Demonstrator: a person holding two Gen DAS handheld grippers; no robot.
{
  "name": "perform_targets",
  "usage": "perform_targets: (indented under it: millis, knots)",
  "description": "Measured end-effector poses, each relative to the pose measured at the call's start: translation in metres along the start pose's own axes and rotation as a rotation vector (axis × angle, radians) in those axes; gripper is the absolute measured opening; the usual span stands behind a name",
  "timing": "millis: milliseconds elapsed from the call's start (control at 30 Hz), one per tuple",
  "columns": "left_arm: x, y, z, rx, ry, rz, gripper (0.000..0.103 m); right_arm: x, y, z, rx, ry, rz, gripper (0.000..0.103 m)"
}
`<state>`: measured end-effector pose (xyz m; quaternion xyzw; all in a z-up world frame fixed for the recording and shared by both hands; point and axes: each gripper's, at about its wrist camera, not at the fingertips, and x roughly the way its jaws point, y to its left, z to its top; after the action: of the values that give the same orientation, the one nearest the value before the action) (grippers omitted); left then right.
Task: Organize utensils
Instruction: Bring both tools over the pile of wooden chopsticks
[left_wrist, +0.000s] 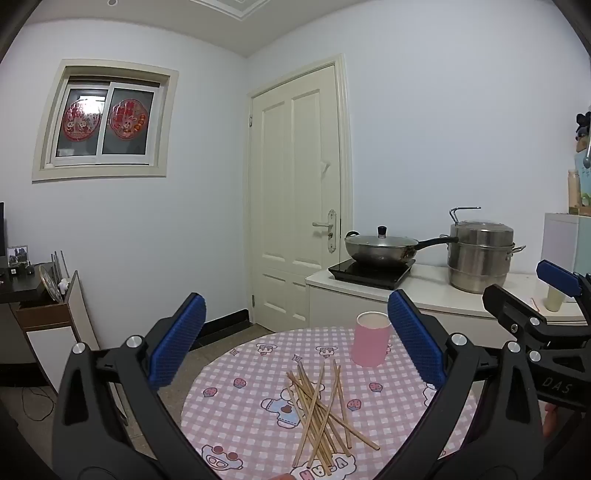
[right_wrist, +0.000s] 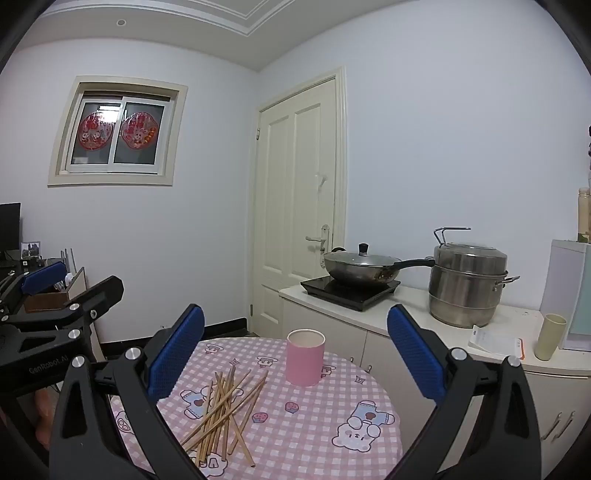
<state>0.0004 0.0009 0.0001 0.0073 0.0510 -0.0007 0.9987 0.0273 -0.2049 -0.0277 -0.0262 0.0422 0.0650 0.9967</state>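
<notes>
Nothing picked up yet. Left gripper (left_wrist: 295, 339) and right gripper (right_wrist: 295, 350) both spread wide, empty, above the table's (left_wrist: 236, 406) near edge. Chopsticks (left_wrist: 321, 410) lie jumbled mid-table (crossed over each other); cup (left_wrist: 371, 339) upright beyond them. Next, probably: pinch a chopstick and carry it to the cup.

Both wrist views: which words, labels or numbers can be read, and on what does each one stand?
"DAS": black frame of the right tongs.
"GenRobot.AI": black frame of the left tongs.
White paper slip on the pale counter: print too small to read.
Red round window stickers: unreadable.
</notes>
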Motion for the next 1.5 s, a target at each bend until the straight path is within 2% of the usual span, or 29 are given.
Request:
perform_targets:
  millis: [633,933,1500]
  knots:
    - [0.0,0.001,0.0,0.003,0.007,0.001,0.097,0.001,0.003,-0.003,-0.004,0.005,-0.006,0.096]
    - [0.004,0.001,-0.011,0.006,0.014,0.003,0.097,0.003,0.005,-0.004,-0.005,0.014,-0.006,0.096]
    - [0.022,0.0,-0.016,0.019,0.06,0.017,0.097,0.017,0.001,-0.008,0.009,0.025,0.021,0.096]
